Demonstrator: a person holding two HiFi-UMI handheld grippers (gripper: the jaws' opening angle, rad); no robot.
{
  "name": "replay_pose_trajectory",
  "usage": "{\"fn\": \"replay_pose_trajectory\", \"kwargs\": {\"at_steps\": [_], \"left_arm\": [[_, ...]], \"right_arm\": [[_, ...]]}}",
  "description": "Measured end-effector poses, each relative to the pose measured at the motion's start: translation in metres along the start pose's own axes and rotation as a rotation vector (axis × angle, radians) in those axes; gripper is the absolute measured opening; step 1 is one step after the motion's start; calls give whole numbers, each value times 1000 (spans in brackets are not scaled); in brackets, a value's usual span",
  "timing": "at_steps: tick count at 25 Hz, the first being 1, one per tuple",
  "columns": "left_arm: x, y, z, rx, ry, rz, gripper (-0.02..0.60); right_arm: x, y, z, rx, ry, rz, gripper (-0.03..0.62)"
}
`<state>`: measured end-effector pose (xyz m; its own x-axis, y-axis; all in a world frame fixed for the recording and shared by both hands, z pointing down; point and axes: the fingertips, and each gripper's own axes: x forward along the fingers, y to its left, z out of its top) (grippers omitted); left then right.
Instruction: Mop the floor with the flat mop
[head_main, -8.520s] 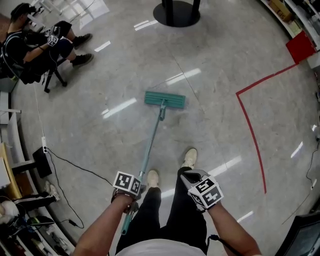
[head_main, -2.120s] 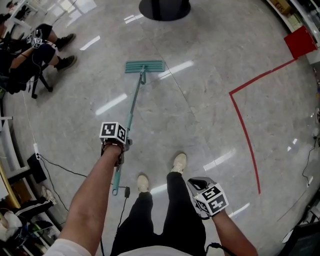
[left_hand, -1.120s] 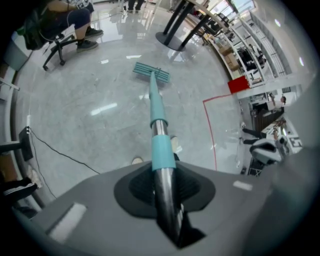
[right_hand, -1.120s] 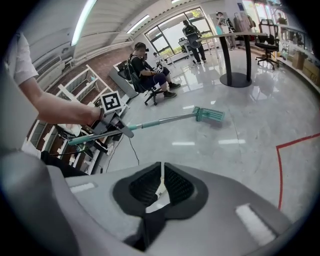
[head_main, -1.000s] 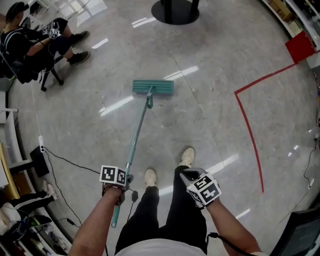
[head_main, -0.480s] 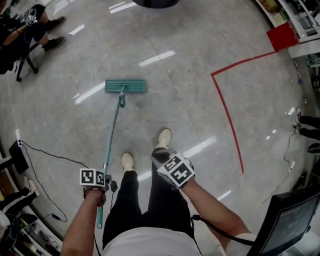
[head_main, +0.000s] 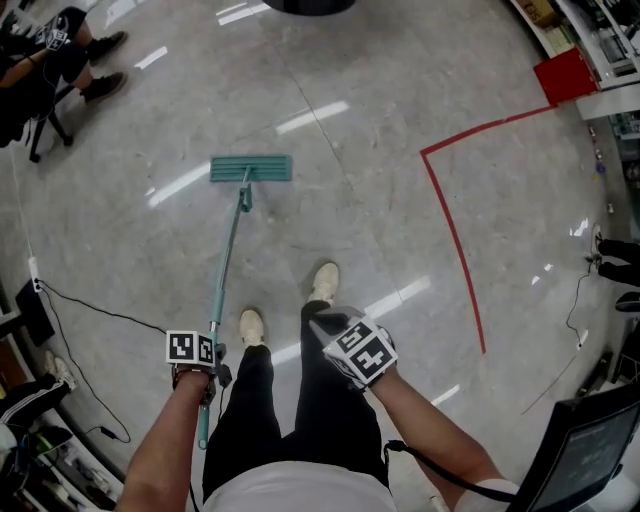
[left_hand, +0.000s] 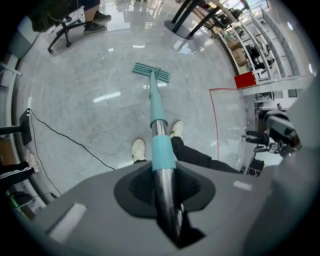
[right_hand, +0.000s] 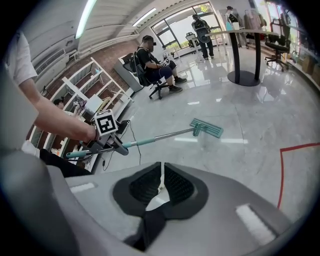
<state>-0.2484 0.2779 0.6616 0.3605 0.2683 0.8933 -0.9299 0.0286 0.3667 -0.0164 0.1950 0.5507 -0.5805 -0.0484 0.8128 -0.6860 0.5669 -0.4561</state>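
Observation:
The flat mop's teal head (head_main: 251, 168) lies flat on the grey floor ahead of the person's shoes (head_main: 322, 282). Its long handle (head_main: 227, 255) runs back to my left gripper (head_main: 210, 374), which is shut on it near the upper end. In the left gripper view the handle (left_hand: 159, 131) passes between the closed pads of the left gripper (left_hand: 163, 170) toward the mop head (left_hand: 151, 73). My right gripper (head_main: 325, 326) hangs over the person's right leg, shut with nothing in it. The right gripper view shows the right gripper (right_hand: 161, 181) with pads nearly touching, and beyond it the mop head (right_hand: 206, 128) and left gripper (right_hand: 107, 141).
A seated person on a wheeled chair (head_main: 40, 70) is at the far left. A black cable (head_main: 95, 305) trails across the floor at left. Red tape (head_main: 450, 225) marks a corner at right, with a red box (head_main: 565, 75) and shelves beyond. A monitor (head_main: 590, 450) stands at lower right.
Since two seconds ago my left gripper has drawn the handle back toward the person's body, sliding the mop head nearer. Over the last half second little has shifted. The right gripper stays by the leg.

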Motion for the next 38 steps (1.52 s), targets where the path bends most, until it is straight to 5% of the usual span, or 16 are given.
{"fn": "replay_pose_trajectory", "kwargs": {"at_steps": [38], "left_arm": [[-6,-70,223,-92,-68,-84,89]], "right_arm": [[-35,-99,-16,126,6,-34,21]]}}
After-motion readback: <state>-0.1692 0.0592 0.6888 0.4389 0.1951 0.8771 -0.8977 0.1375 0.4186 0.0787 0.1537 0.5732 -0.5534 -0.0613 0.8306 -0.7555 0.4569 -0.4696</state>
